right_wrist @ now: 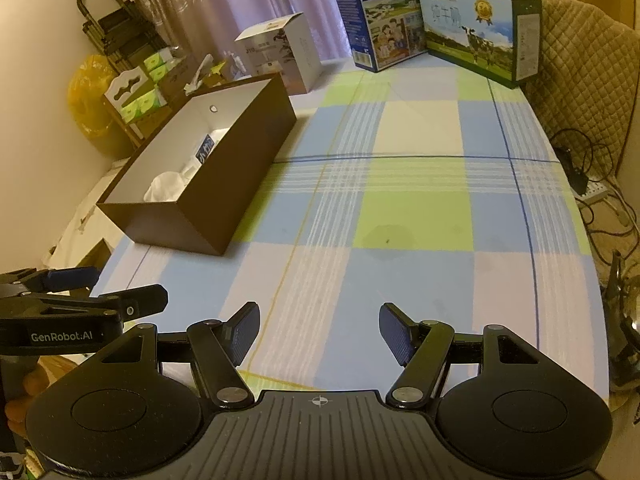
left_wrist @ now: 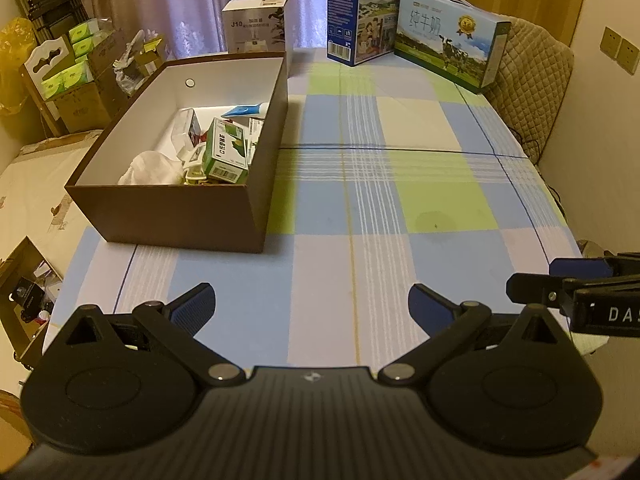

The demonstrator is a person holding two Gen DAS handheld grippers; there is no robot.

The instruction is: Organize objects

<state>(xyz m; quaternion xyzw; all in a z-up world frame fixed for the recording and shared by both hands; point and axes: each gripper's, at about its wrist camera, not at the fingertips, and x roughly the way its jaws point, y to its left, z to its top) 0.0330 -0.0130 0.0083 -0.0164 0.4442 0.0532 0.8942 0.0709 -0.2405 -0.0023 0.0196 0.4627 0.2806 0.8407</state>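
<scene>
— Curtains (left_wrist: 168,4) hang across the top of both views, and the checked tabletop (left_wrist: 400,184) fills the middle. What do your tongs have?

— Nothing. In the left wrist view your left tongs (left_wrist: 311,304) sit at the bottom centre with jaws spread wide and only cloth between the blue pads. In the right wrist view your right tongs (right_wrist: 319,330) stand partly open, also empty.

— Can you see each one from the other camera?

— Yes. The right tongs (left_wrist: 560,292) poke in at the right edge of the left view, and the left tongs (right_wrist: 92,296) come in at the lower left of the right view.

— Where are the things you are sorting?

— In the brown box (left_wrist: 256,184), left of centre in the left view, open at the top. A green carton (left_wrist: 226,150) lies tilted near its right wall, a white cloth (left_wrist: 150,168) is bunched at the near end, and a blue-and-white tube (left_wrist: 250,110) lies further back. Other small items sit between them, too jumbled to name. From the right view you see the box (right_wrist: 192,216) in the left half, with the cloth (right_wrist: 164,188) showing inside.

— And beyond it?

— A white carton (left_wrist: 258,24) stands just behind the box. Two milk cartons (left_wrist: 362,8) (left_wrist: 448,36) stand side by side at the top right.
</scene>
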